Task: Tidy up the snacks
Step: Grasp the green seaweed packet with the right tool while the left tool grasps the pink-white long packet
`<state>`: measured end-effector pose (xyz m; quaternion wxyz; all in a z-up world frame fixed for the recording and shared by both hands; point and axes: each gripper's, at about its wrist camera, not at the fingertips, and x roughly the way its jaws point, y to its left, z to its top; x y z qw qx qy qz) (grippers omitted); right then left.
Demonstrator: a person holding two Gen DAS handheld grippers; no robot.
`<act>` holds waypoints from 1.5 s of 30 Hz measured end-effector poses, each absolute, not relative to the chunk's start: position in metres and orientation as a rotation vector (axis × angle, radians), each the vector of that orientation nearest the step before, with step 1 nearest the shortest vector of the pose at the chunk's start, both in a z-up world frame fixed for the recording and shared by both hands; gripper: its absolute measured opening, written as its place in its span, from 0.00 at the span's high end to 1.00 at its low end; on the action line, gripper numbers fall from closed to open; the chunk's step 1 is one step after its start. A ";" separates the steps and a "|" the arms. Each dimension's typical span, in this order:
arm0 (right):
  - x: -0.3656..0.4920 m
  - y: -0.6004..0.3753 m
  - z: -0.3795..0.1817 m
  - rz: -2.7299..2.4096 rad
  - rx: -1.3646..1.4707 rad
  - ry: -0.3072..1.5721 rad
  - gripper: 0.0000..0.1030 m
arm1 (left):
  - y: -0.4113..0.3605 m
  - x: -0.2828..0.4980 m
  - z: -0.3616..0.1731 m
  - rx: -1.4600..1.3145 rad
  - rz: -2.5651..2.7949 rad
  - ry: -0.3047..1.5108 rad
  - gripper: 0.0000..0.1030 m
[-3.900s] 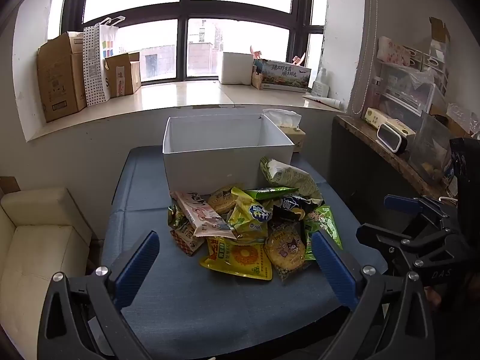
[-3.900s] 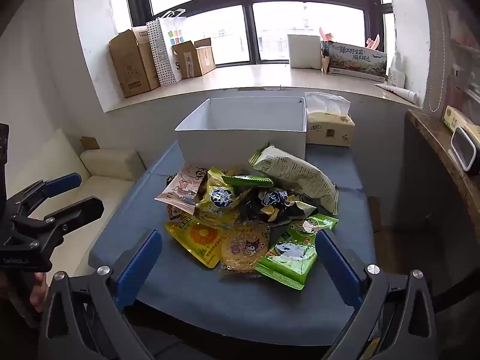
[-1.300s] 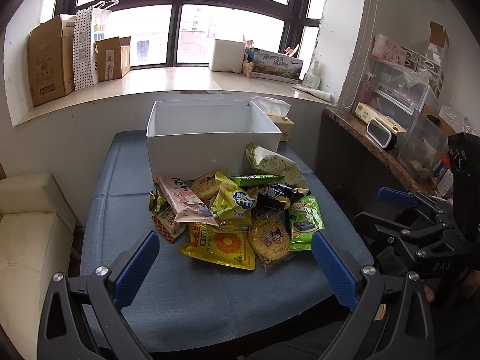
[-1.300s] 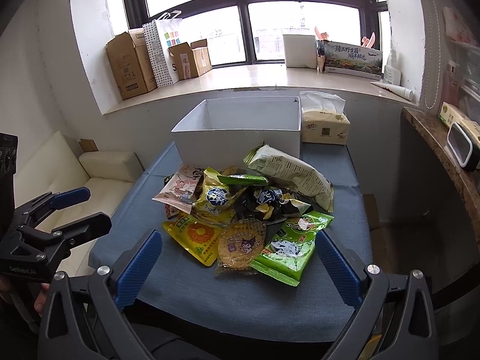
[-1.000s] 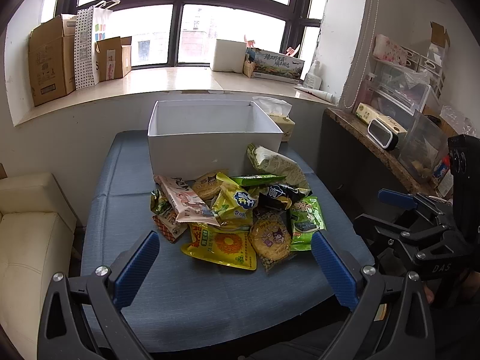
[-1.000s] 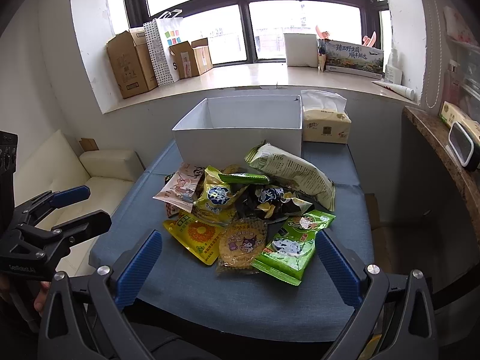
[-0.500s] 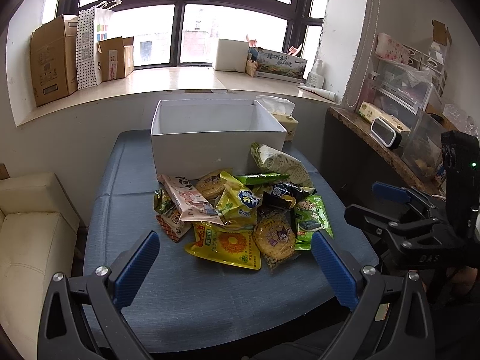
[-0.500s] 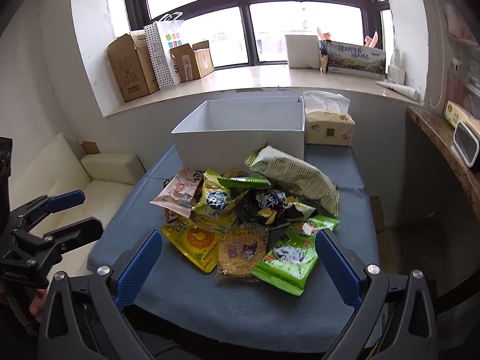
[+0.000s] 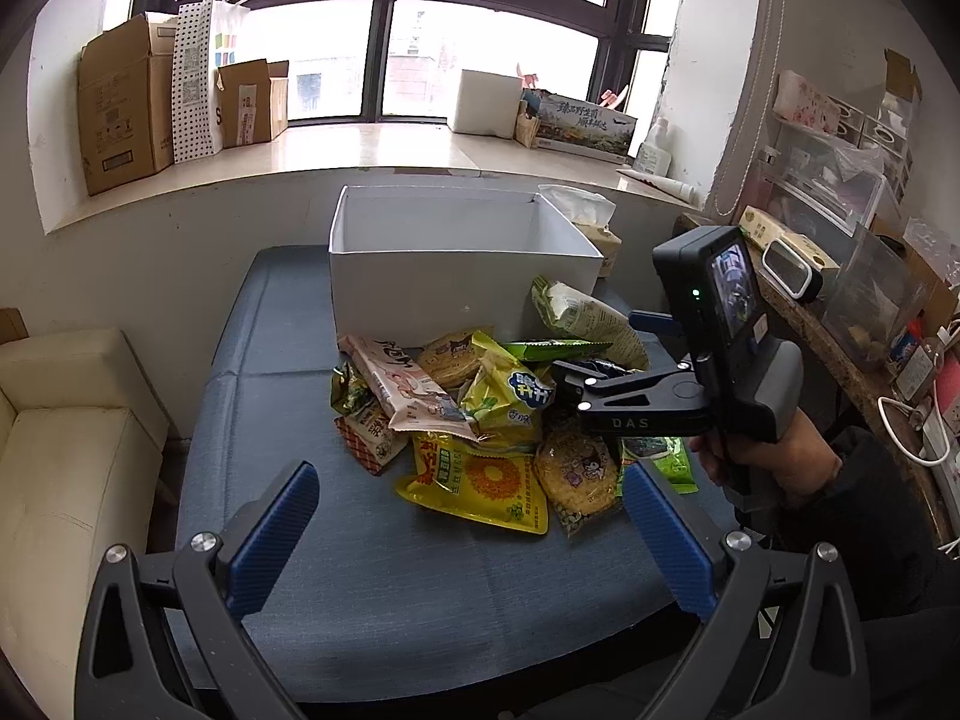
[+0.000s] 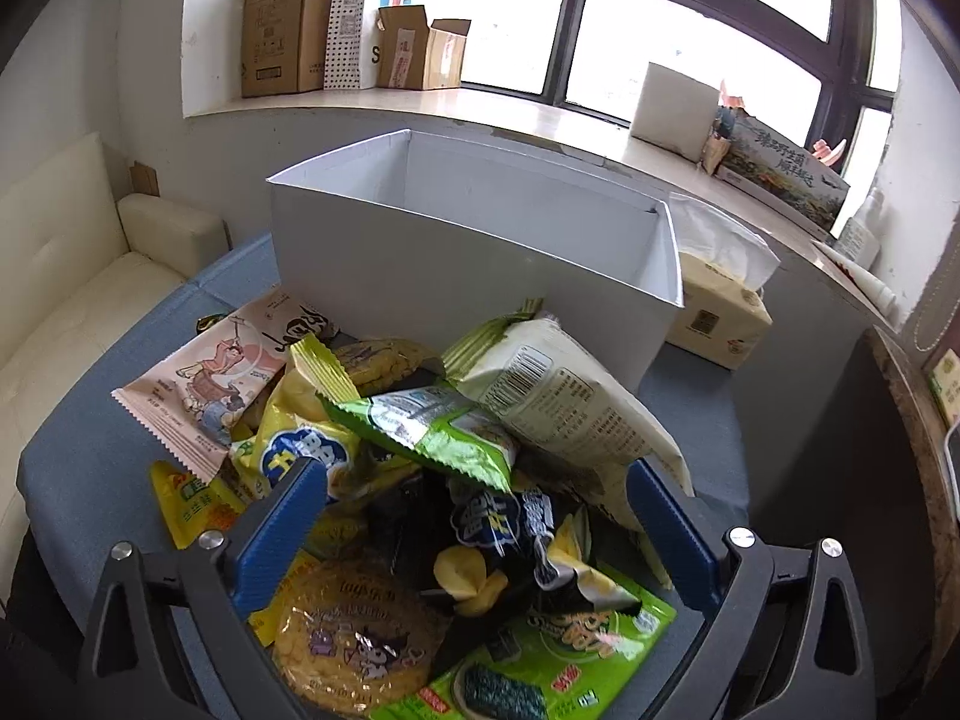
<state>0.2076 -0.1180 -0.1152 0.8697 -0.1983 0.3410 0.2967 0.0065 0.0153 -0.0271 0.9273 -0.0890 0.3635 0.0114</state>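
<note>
A pile of snack packets (image 9: 492, 414) lies on the blue table in front of an open white box (image 9: 456, 264). My right gripper (image 10: 477, 501) is open, low over the pile, its jaws either side of a black chip bag (image 10: 510, 534) and just below a green packet (image 10: 432, 426). It also shows in the left wrist view (image 9: 600, 378), reaching over the pile from the right. My left gripper (image 9: 471, 507) is open and empty, held back above the table's near part, short of a yellow packet (image 9: 480, 480).
The white box (image 10: 480, 252) stands behind the pile with a tissue box (image 10: 720, 312) at its right. A cream sofa (image 9: 66, 456) is left of the table. Cardboard boxes (image 9: 120, 114) stand on the windowsill. A cluttered shelf (image 9: 840, 276) runs along the right.
My right gripper has swung in from the right and dropped close over the snack pile. The left gripper has barely moved. Both stay open.
</note>
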 end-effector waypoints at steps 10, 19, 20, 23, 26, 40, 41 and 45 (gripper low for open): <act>0.241 -0.100 -0.141 0.696 -0.384 0.822 0.57 | 0.019 0.006 -0.030 -0.184 0.034 0.746 0.00; 0.216 -0.122 -0.104 0.769 -0.312 0.729 0.84 | 0.025 0.011 -0.037 -0.196 0.053 0.757 0.00; 0.213 -0.125 -0.099 0.775 -0.299 0.719 0.84 | 0.026 0.012 -0.038 -0.195 0.055 0.756 0.00; 0.203 -0.138 -0.083 0.788 -0.244 0.699 0.87 | 0.030 0.019 -0.044 -0.177 0.082 0.759 0.00; 0.193 -0.151 -0.066 0.780 -0.203 0.657 0.88 | 0.037 0.028 -0.051 -0.186 0.090 0.756 0.00; 0.163 -0.198 -0.066 0.721 -0.133 0.677 0.91 | 0.078 0.145 -0.133 -0.363 0.191 1.012 0.04; 0.163 -0.197 -0.071 0.711 -0.144 0.691 0.91 | 0.080 0.149 -0.139 -0.381 0.190 1.027 0.09; 0.161 -0.202 -0.080 0.713 -0.126 0.716 0.91 | 0.081 0.161 -0.152 -0.443 0.162 1.050 0.27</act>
